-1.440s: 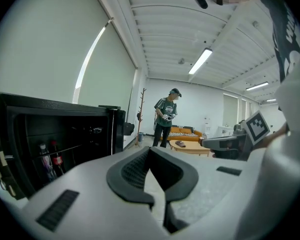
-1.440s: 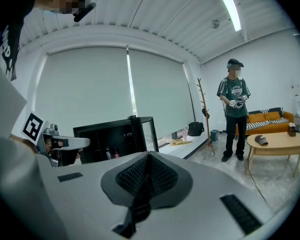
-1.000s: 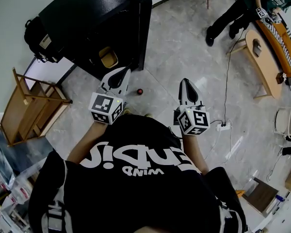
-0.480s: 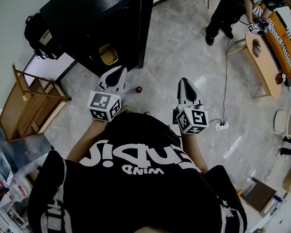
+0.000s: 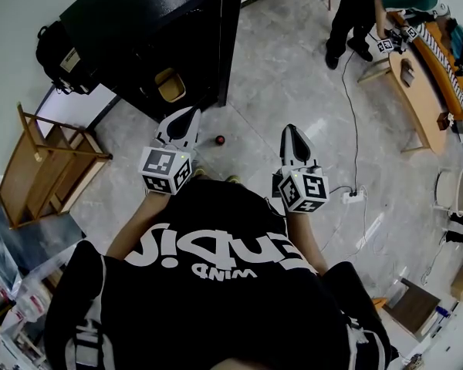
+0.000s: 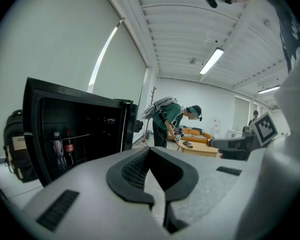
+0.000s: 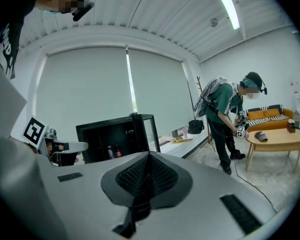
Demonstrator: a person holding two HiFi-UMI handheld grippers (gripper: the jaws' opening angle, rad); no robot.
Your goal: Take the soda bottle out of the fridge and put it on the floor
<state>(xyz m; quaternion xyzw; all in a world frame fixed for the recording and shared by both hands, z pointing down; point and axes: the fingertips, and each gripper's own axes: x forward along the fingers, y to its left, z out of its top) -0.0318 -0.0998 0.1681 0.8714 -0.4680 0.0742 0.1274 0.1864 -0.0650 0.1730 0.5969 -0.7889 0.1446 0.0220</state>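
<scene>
Fridge: boxy, black (glass door)

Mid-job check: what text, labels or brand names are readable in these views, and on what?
"WIND": small white print on the person's black T-shirt, upside down in the head view.
Large white lettering above it: upside down and creased, not reliably readable.
Red label on the dark soda bottle in the black fridge: too small.
Pale tag on the black backpack: too small.
</scene>
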